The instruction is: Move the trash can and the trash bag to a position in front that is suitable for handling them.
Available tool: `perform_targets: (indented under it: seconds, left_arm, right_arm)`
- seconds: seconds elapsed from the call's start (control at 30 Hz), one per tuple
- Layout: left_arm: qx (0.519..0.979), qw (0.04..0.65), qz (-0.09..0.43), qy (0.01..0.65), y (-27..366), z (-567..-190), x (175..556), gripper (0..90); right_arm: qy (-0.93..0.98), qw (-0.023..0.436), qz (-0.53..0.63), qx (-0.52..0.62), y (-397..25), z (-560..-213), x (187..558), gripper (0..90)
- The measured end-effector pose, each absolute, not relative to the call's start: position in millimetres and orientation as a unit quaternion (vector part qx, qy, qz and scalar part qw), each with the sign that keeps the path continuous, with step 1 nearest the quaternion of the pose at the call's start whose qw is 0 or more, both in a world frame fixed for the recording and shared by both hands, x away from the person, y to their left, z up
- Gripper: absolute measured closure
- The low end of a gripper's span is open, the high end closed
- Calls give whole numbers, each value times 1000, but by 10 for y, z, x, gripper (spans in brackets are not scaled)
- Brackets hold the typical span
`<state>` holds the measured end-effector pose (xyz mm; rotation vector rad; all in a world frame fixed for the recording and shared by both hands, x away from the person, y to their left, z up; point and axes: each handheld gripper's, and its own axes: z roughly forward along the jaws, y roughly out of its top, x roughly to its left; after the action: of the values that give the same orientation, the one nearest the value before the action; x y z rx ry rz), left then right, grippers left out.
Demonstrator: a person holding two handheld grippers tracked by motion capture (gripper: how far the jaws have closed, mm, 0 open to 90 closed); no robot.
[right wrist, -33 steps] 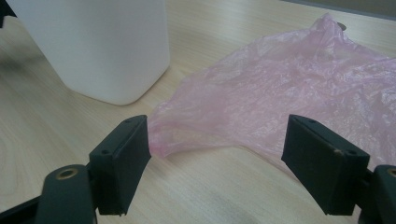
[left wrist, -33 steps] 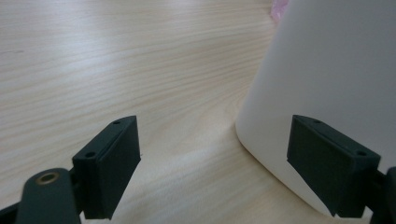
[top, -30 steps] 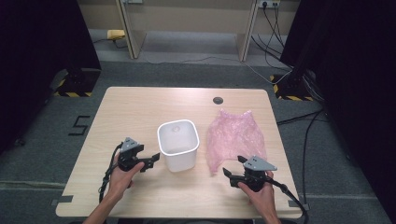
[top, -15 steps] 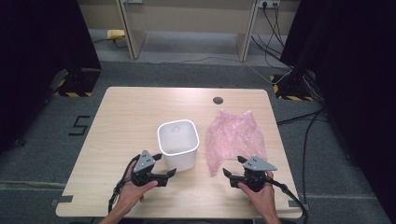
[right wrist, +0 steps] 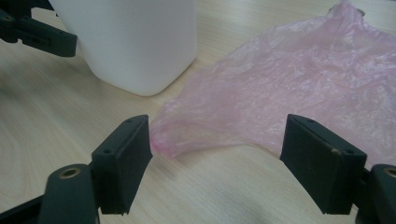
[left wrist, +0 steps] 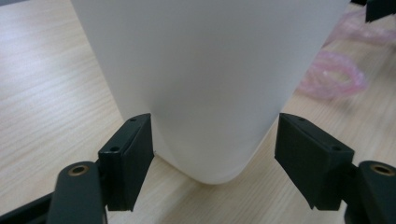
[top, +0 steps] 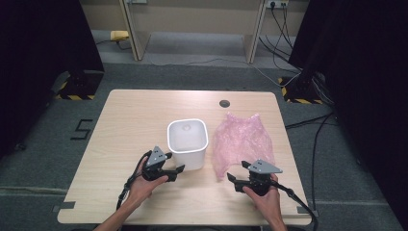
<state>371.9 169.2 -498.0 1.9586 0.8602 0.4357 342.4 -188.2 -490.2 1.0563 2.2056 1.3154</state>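
white bin [top: 187, 139], translucent pink bag [top: 243, 142]

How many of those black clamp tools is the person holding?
2. The left gripper sits open at the near corner of the white plastic bin; the right gripper sits open at the near edge of the pink plastic bag.

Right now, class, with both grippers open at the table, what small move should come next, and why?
Probably close the right gripper on the pink bag: its near edge lies between the open jaws. The left gripper already straddles the white bin's corner, seemingly to steady it.
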Motion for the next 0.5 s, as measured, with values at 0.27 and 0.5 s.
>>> perform_targets:
  seconds: [0.27,0.5]
  left_arm:
    - [793,455,188,360,1762,-4970,3705,222]
    - [788,441,184,388,1816,-4997,3742,206]
  right_arm:
    - [832,216,393,327,-1425,-4909,3443,301]
    - [849,212,360,325,-1224,-4984,3508,434]
